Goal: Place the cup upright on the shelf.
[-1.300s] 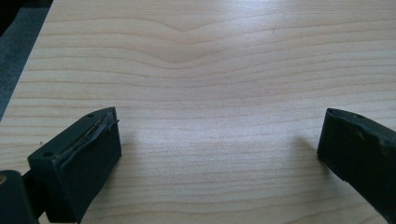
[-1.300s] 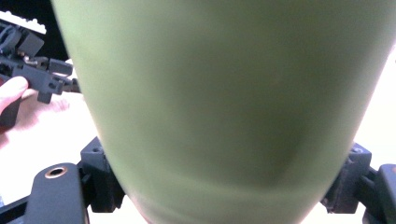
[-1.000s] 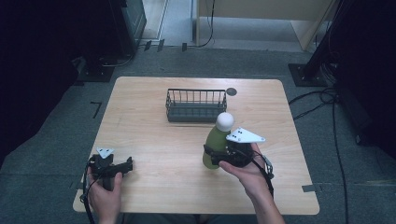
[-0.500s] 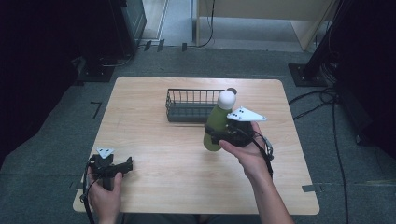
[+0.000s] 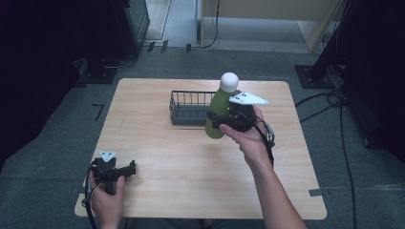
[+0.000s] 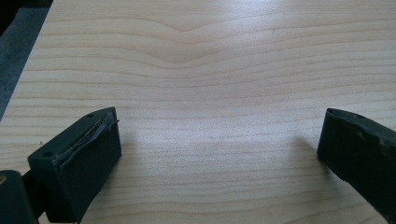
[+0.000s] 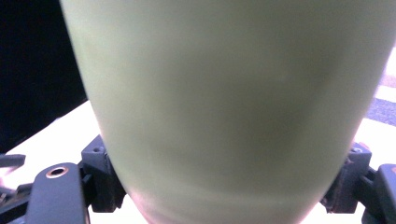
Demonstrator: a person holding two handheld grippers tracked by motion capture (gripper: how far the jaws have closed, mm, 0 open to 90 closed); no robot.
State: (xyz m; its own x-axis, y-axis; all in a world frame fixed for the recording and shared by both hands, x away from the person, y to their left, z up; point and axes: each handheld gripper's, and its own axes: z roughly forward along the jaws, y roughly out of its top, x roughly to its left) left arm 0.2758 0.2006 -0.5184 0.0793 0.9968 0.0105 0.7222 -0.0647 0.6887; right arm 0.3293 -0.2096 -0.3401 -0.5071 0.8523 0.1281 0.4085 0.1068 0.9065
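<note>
Right tool (image 5: 220, 119) pinched green plastic bottle with white round cap (image 5: 220, 102), lifted mid-frame beside dark wire basket (image 5: 187, 109). Left tool (image 5: 125, 170) spread, idle lower left on wooden counter (image 5: 191, 162). Risks: smooth body slipping; base clipping basket rim.

black two-jaw tools, left tool (image 5: 130, 168), right tool (image 5: 215, 119), grey triangular top plates, black cables, bare forearms

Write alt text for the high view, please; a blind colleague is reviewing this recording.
A person's right gripper holds a green bottle with a white cap above a wooden table, beside a dark wire basket. The left gripper rests open near the table's front left corner, holding nothing.
</note>
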